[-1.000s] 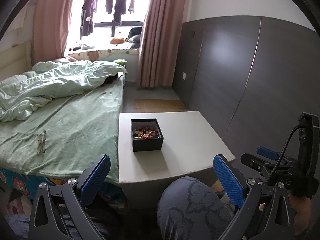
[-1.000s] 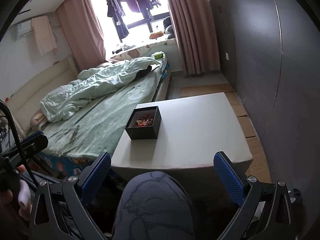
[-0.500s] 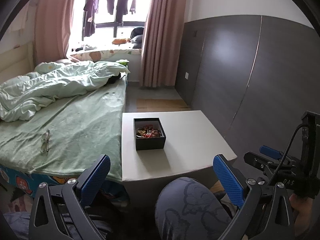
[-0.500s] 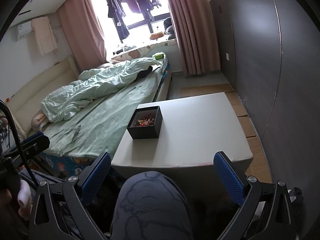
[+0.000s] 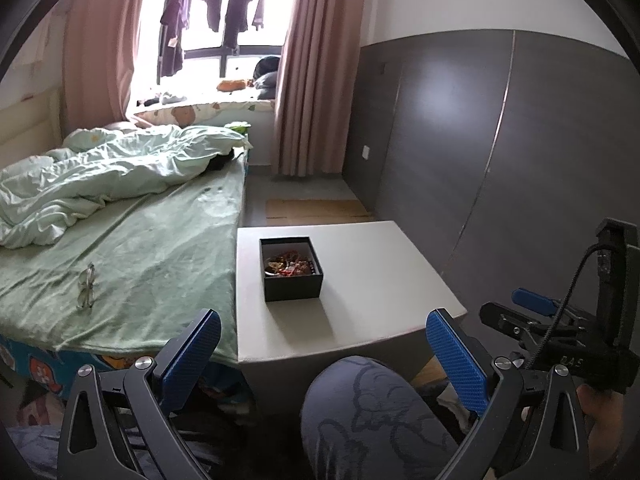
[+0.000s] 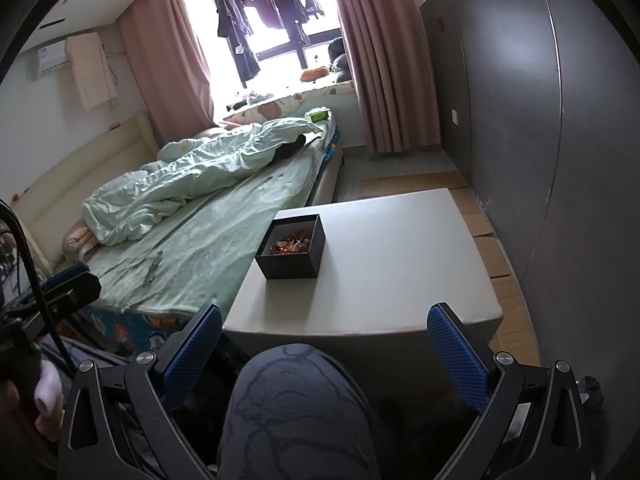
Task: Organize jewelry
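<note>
Both views have shifted slightly since a second ago, the box [image 5: 291, 268] sitting a touch farther off. Left gripper [image 5: 322, 354]: fingers spread, empty, above a knee [image 5: 372, 412]. Right gripper [image 6: 325, 346]: likewise. Box: open, jewelry [image 6: 293, 244] inside, on table [image 6: 400, 264] beside bed [image 5: 152, 248]. Left view alone shows the right gripper; right view alone shows an air conditioner [image 6: 52, 58].

Blown-out window [image 5: 208, 36] backlight, fisheye-warped edges

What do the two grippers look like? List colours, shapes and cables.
Left gripper and right gripper: black angular metal frames, silver screws, two fingers faced with blue textured pads. A black cable runs to the right gripper's upright black mount.
</note>
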Available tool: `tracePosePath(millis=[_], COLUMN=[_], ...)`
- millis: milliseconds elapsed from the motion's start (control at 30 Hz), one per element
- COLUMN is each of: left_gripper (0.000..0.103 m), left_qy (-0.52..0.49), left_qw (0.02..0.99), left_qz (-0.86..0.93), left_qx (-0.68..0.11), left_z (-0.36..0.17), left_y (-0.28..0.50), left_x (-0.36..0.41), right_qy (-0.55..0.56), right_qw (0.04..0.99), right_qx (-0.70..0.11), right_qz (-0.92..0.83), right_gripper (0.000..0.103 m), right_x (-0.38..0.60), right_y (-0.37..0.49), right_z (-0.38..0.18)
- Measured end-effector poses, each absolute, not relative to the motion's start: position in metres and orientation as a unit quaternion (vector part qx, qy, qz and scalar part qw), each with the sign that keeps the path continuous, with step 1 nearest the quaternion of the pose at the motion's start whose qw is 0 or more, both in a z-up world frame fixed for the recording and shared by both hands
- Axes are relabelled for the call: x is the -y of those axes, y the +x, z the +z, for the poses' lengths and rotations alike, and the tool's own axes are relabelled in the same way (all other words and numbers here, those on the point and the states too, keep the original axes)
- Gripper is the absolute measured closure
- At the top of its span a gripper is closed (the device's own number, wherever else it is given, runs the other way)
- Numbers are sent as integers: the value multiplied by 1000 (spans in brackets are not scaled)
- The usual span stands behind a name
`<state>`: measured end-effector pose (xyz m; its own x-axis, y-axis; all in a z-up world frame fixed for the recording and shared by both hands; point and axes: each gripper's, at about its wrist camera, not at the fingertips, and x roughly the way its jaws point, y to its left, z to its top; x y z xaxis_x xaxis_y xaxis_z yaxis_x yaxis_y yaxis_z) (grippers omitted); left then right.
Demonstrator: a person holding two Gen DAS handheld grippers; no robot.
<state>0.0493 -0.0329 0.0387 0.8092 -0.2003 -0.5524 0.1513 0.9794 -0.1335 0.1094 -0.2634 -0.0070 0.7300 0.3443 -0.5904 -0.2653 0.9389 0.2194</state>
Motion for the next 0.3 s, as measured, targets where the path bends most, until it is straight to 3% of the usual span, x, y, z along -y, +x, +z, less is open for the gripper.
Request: tracePosePath(millis=[300], left_gripper=[1], left_qy=[-33], left_qw=[953], left_qz=[-90], left_qx=[-287], left_z=[40], left_y=[45], left_x=[32], right_qy=[60], right_qw=[926], right_qx=[-334], right_qz=[165], right_gripper=[0], right_x=[261], right_y=[107], right_z=[-8])
